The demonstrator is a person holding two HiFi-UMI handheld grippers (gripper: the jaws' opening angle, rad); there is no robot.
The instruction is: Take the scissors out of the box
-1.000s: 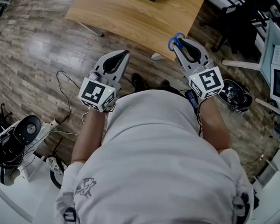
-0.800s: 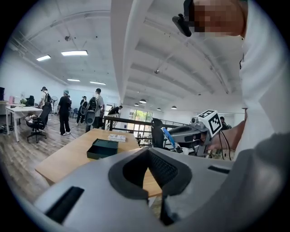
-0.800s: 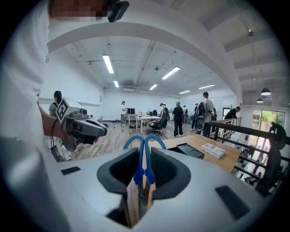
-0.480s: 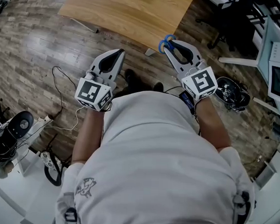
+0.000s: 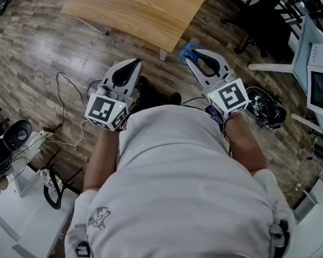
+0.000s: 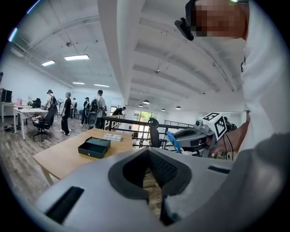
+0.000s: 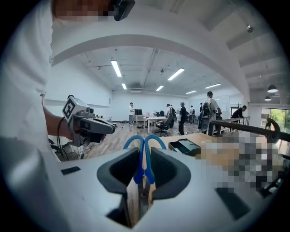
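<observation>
My right gripper (image 5: 192, 56) is shut on blue-handled scissors (image 5: 187, 50), held above the wood floor just off the corner of a wooden table (image 5: 135, 11). In the right gripper view the scissors (image 7: 144, 154) stand upright between the pads, handle loops on top. My left gripper (image 5: 137, 62) is shut with nothing in it, level with the right one and a little apart from it. The dark green box (image 6: 94, 147) lies open on the table, a good way ahead of both grippers; the box (image 7: 186, 146) also shows in the right gripper view.
Cables (image 5: 66, 94) trail over the floor at the left beside dark equipment (image 5: 9, 145). A black headset-like item (image 5: 265, 107) lies on the floor at the right, next to a pale desk (image 5: 318, 80). Several people (image 6: 68, 113) stand far back in the room.
Both grippers have drawn back from the table together, the right one still shut on the scissors. The table has slid up and left in the head view.
</observation>
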